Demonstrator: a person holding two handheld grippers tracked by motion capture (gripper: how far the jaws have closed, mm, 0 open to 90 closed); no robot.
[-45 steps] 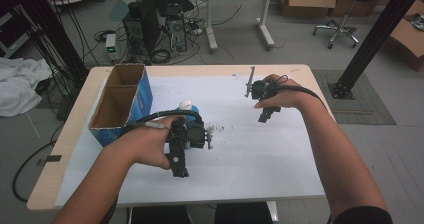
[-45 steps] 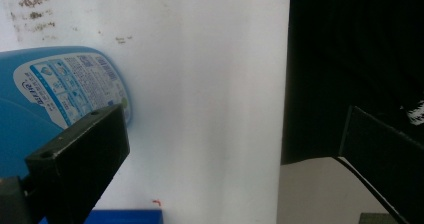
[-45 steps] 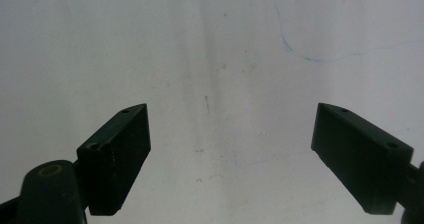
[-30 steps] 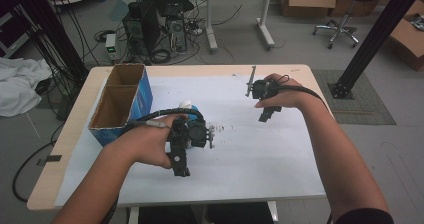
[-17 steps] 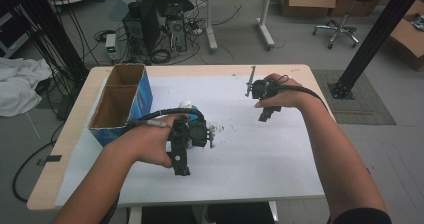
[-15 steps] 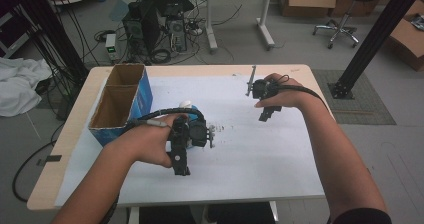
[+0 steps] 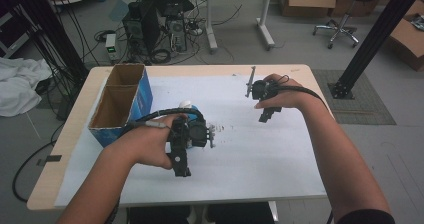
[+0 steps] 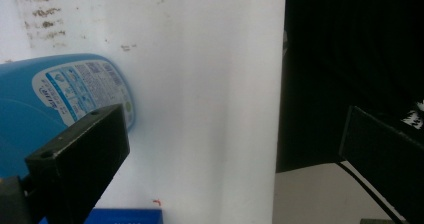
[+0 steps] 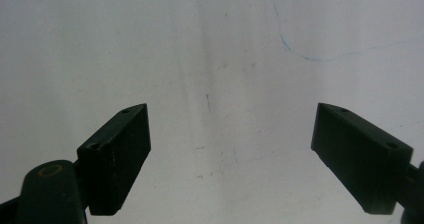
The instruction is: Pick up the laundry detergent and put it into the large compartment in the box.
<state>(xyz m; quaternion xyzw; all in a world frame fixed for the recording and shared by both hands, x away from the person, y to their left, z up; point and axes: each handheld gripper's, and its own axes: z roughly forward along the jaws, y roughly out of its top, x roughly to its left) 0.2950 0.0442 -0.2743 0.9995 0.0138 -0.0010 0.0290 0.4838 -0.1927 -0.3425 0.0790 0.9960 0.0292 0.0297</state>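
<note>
A blue bottle (image 7: 192, 109) with a white cap (image 7: 186, 104) is on the white sheet, just right of the cardboard box. My left gripper (image 7: 197, 134) hovers right over it, held in the person's left hand. In the left gripper view the left gripper (image 8: 230, 134) is open; the blue bottle (image 8: 55, 99) with its printed label sits at the left, partly behind the left jaw, and bare sheet shows between the jaws. My right gripper (image 7: 260, 91) is at the far right of the sheet. The right gripper (image 9: 232, 134) is open over bare sheet.
An open cardboard box (image 7: 117, 101) with blue sides and two compartments stands at the table's left edge; its blue side (image 8: 125, 216) shows low in the left gripper view. The white sheet (image 7: 260, 154) covers most of the table. Computers and cables lie on the floor beyond.
</note>
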